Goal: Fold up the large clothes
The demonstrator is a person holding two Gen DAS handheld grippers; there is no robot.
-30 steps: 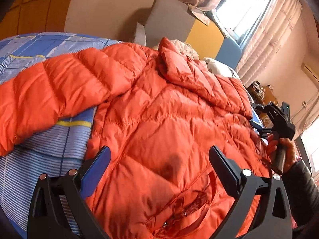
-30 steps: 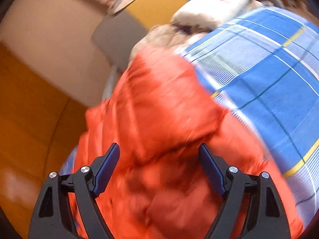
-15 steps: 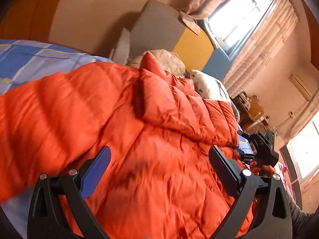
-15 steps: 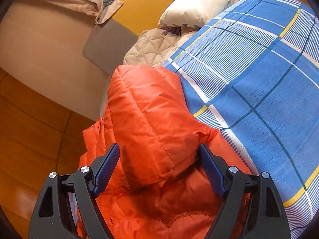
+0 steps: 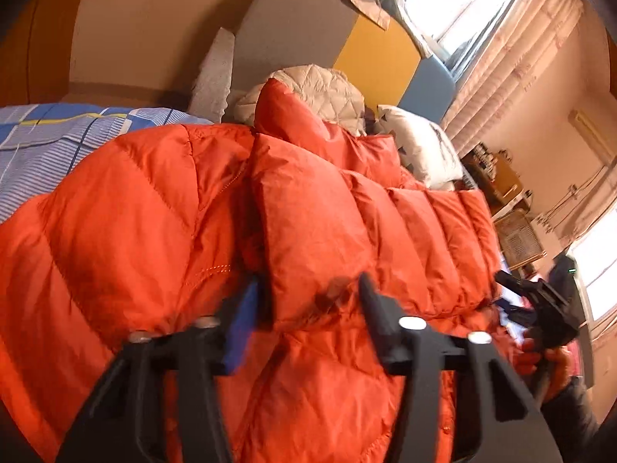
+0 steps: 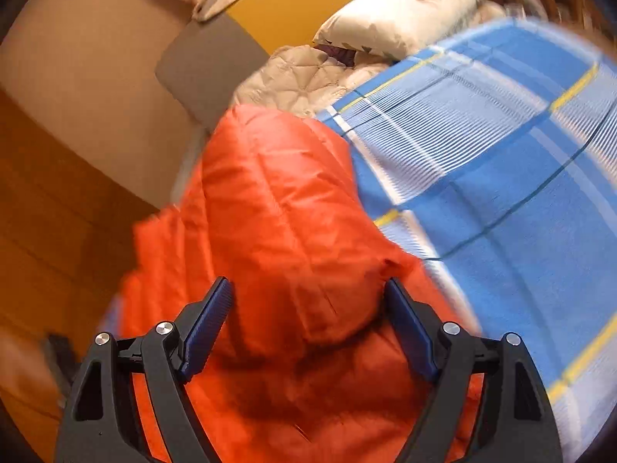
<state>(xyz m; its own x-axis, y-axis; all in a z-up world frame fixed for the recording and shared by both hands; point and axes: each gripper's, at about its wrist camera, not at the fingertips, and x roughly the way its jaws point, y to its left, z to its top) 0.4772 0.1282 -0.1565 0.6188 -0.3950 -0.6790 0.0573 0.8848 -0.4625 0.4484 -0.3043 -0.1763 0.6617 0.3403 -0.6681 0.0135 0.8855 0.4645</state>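
An orange puffer jacket (image 5: pixel 316 231) lies spread across a bed covered by a blue checked sheet (image 6: pixel 501 177), its hood end toward a beige quilted garment (image 5: pixel 324 88) and a white pillow (image 5: pixel 420 146) by the headboard. The left claw (image 5: pixel 308 297) has its fingers partly closed around a folded sleeve of the jacket; motion blur there makes it hard to say whether the pads actually pinch the fabric. The right claw (image 6: pixel 308 328) is spread wide, its blue pads on either side of a puffed orange fold without clamping it. In the left wrist view, the right claw (image 5: pixel 540 301) sits at the jacket's far edge.
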